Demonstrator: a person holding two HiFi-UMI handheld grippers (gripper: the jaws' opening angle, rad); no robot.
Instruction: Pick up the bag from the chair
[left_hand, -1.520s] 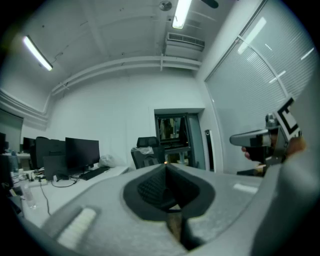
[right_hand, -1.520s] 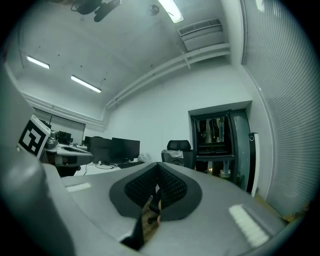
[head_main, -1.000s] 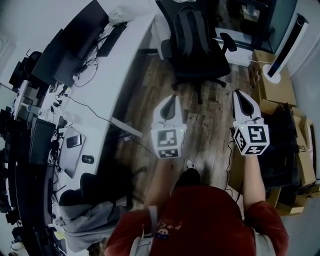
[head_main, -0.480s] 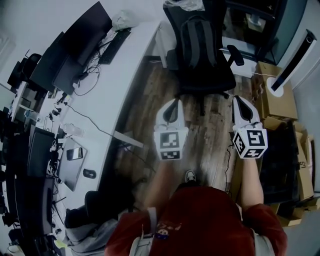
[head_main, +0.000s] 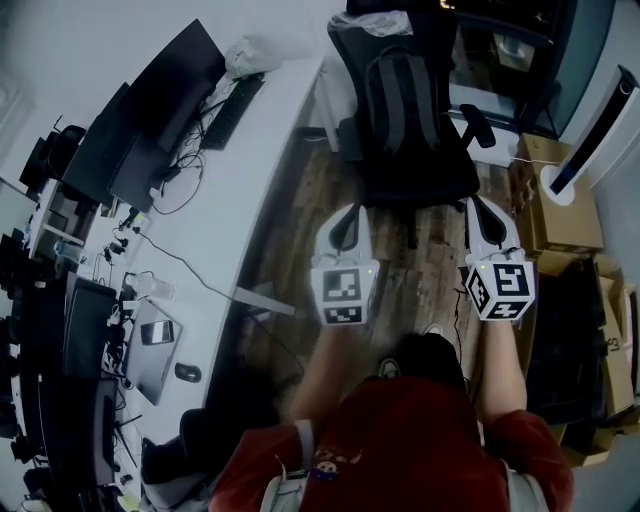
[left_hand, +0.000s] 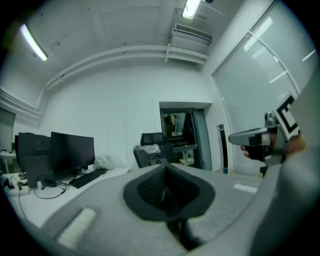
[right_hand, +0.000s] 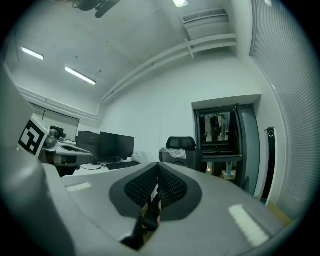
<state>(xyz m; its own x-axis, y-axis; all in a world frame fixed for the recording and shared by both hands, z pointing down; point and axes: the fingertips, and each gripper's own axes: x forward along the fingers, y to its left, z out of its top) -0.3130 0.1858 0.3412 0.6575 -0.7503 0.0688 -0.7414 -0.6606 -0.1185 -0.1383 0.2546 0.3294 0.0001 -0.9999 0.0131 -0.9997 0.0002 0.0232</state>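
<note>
The bag (head_main: 402, 95), a dark backpack, is seen upright on the seat of the black office chair (head_main: 425, 185), leaned against the backrest. A pale crumpled thing (head_main: 372, 22) is laid over the top of that backrest. The chair is stood on the wooden floor (head_main: 300, 230), just beside the far corner of the white surface (head_main: 250, 170).

The left gripper (head_main: 347, 212) and the right gripper (head_main: 480, 205) are held side by side on the near side of the chair, pointed towards it and apart from the bag. In both gripper views the jaws are pressed together, with nothing clamped between them.

Along the surface's far edge, dark monitors (head_main: 175, 75) and a keyboard (head_main: 228, 108) are set, with a white plastic sack (head_main: 250, 55) at the far corner. Cardboard boxes (head_main: 555, 215) are stacked on the floor to the right of the chair.
</note>
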